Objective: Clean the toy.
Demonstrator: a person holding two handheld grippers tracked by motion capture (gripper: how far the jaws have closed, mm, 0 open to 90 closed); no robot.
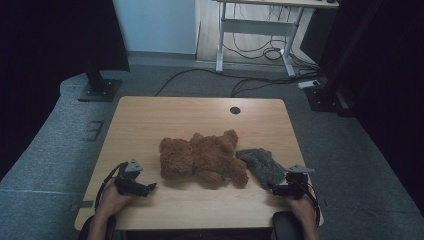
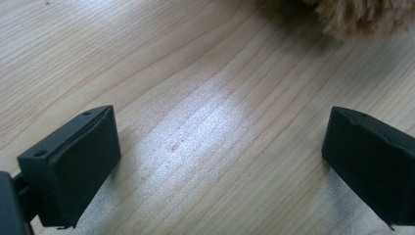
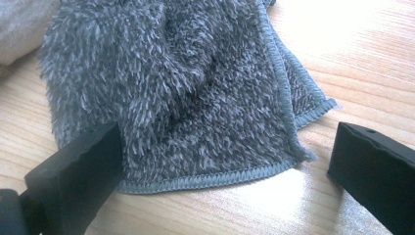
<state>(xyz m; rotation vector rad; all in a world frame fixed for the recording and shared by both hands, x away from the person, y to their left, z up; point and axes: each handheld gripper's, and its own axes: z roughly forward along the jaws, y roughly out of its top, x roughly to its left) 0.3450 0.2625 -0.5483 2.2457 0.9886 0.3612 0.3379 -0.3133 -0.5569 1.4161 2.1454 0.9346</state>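
Observation:
A brown teddy bear (image 1: 202,159) lies on its side in the middle of the wooden table (image 1: 165,120). Touching its right end is a crumpled grey fluffy cloth (image 1: 261,166). My right gripper (image 1: 276,190) rests at the near right, open. In the right gripper view the cloth's (image 3: 195,98) stitched near edge lies between the wide jaws of that gripper (image 3: 225,142), and the pads do not press on it. My left gripper (image 1: 150,187) sits at the near left, open over bare wood. The left gripper view shows it (image 2: 220,132) with a tuft of bear fur (image 2: 362,17) ahead.
A round cable hole (image 1: 235,110) sits near the table's far edge. Beyond the table are a black stand base (image 1: 100,90), floor cables (image 1: 260,52) and a white desk frame (image 1: 255,30). Bare wood lies between the two grippers.

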